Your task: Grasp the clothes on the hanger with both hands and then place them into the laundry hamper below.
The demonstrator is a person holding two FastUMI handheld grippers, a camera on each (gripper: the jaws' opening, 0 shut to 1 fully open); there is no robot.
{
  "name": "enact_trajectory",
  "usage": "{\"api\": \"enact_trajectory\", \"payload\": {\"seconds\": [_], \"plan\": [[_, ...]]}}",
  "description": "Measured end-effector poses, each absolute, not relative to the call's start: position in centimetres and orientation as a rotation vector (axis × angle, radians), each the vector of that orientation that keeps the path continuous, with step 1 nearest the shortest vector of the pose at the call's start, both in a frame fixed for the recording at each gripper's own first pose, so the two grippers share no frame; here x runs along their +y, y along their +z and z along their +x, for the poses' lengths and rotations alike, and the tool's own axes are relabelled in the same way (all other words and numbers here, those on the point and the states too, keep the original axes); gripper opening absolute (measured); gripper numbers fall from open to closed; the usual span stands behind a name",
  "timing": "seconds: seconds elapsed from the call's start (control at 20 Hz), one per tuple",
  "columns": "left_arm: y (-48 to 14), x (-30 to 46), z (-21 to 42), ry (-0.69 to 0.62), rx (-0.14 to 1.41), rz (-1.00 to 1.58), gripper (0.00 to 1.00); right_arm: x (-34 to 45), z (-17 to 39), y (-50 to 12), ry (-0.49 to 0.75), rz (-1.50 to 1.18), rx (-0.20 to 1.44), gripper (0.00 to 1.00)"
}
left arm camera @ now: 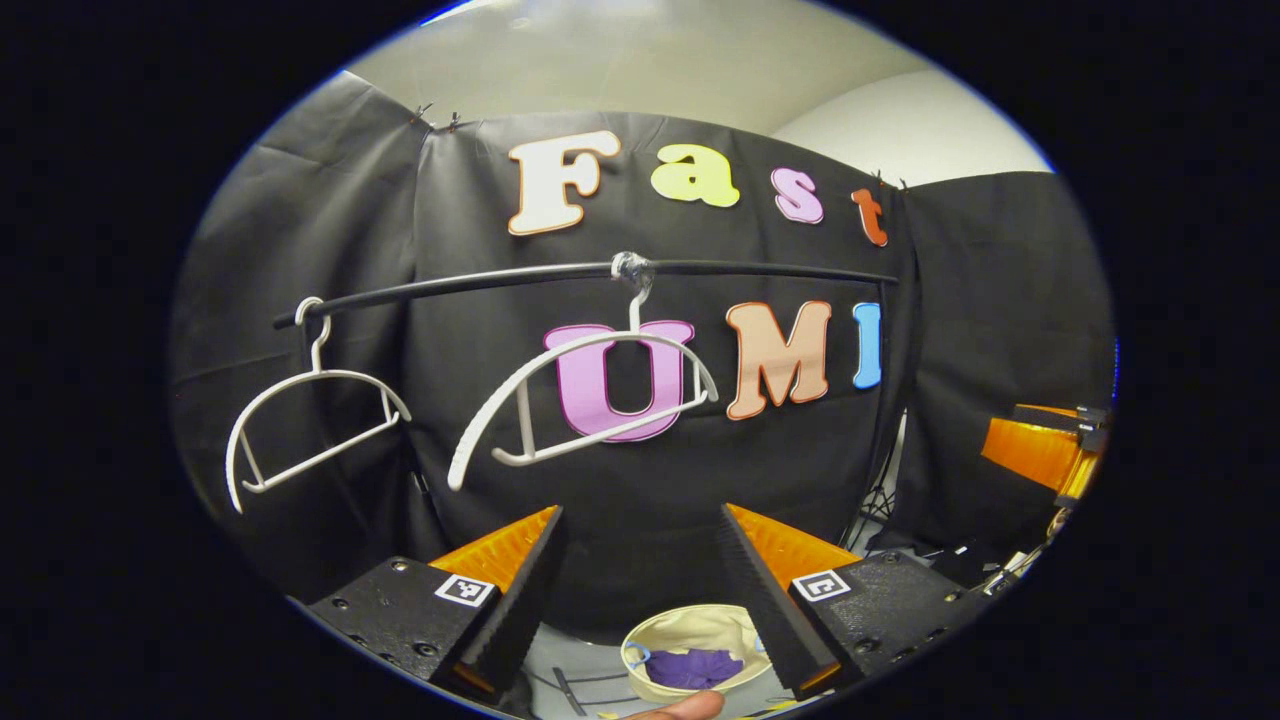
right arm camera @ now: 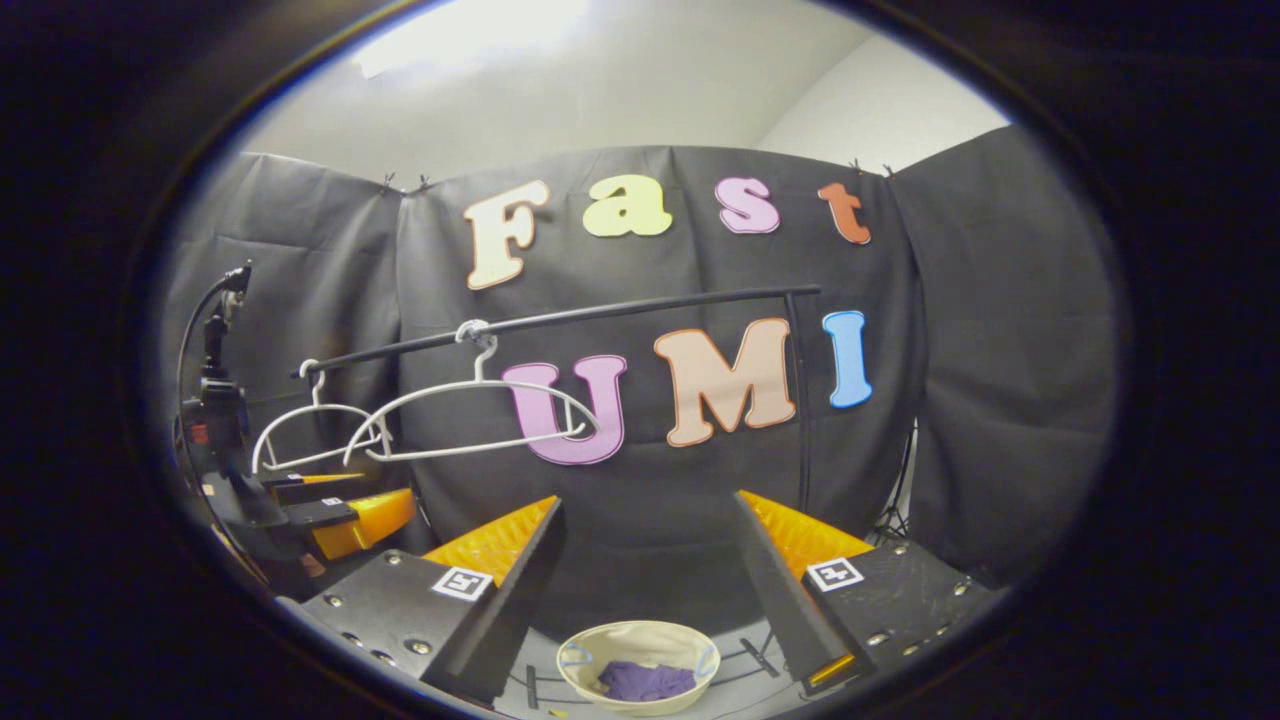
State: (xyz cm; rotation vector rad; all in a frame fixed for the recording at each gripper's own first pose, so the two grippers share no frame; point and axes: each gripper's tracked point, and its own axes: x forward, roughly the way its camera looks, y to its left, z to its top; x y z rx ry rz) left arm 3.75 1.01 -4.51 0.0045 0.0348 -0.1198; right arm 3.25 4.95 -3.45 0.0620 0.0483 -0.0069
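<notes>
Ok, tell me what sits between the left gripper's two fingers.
In the left gripper view, the open left gripper frames the cream hamper below, purple clothes inside; nothing is gripped.

The left gripper (left arm camera: 640, 590) is held level with its two orange-and-black fingers spread wide and nothing between them. The right gripper (right arm camera: 650, 590) sits the same way, fingers wide apart and empty. In the left gripper view a fingertip (left arm camera: 680, 706) of the person shows at the bottom edge. The left gripper also shows at the left edge of the right gripper view, orange fingers pointing right.
</notes>
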Motion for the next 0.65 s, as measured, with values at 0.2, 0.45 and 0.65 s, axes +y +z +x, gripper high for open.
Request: {"api": "enact_trajectory", "payload": {"seconds": [0.2, 0.45, 0.65], "plan": [[-3.0, -0.8, 4.1, -0.16, -0.043, 0.058, 0.94, 4.8, 3.7, -2.6, 0.009, 0.083, 0.035, 0.92], [-2.1, -3.3, 4.6, -0.145, -0.051, 0.022, 0.94, 3.4, 4.1, -1.3, 0.047, 0.098, 0.004, 1.0], [-2.2, -4.2, 5.1, -0.075, -0.008, 0.046, 0.94, 0.9, 4.2, -0.3, 0.066, 0.094, -0.022, 0.98]]}}
